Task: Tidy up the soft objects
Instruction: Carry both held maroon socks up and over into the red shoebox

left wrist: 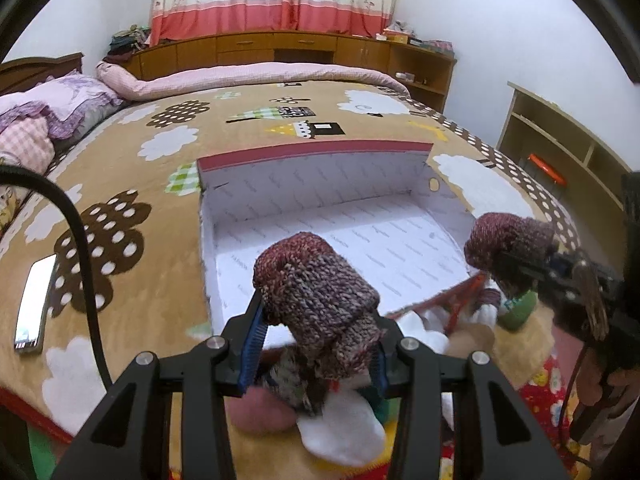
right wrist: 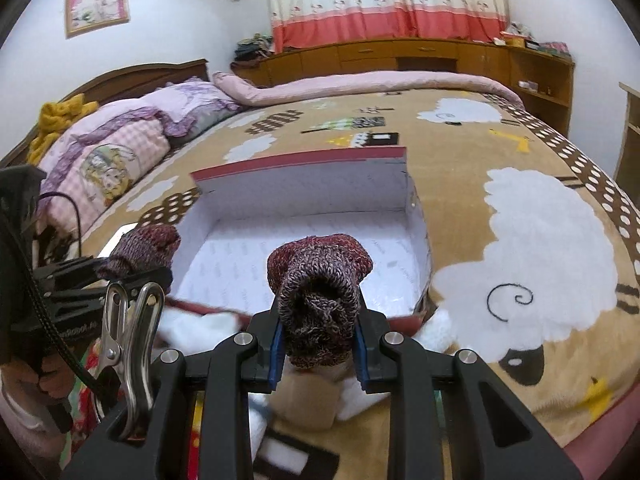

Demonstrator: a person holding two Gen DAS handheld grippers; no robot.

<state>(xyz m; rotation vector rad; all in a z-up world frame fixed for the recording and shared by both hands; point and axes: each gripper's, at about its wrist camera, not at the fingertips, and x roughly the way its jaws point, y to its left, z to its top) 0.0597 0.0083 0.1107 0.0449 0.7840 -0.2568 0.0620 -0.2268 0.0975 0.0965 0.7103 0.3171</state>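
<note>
My left gripper (left wrist: 316,344) is shut on a maroon-grey knitted sock (left wrist: 316,292), held above the near edge of an open white-lined box (left wrist: 340,184) with a red rim on the bed. My right gripper (right wrist: 318,344) is shut on a matching knitted sock (right wrist: 320,288), also at the box's near edge. Each gripper shows in the other's view: the right one with its sock (left wrist: 508,244) at the right, the left one with its sock (right wrist: 144,252) at the left. The box floor (right wrist: 304,256) is bare. White, pink and green soft items (left wrist: 344,424) lie below the grippers.
The bed carries a tan blanket with clouds and sheep (right wrist: 540,264). A phone (left wrist: 34,304) lies on the blanket left of the box. Pillows (right wrist: 120,148) and a rolled pink quilt (left wrist: 256,76) are at the far side. Wooden cabinets (left wrist: 296,48) and shelves (left wrist: 560,148) line the walls.
</note>
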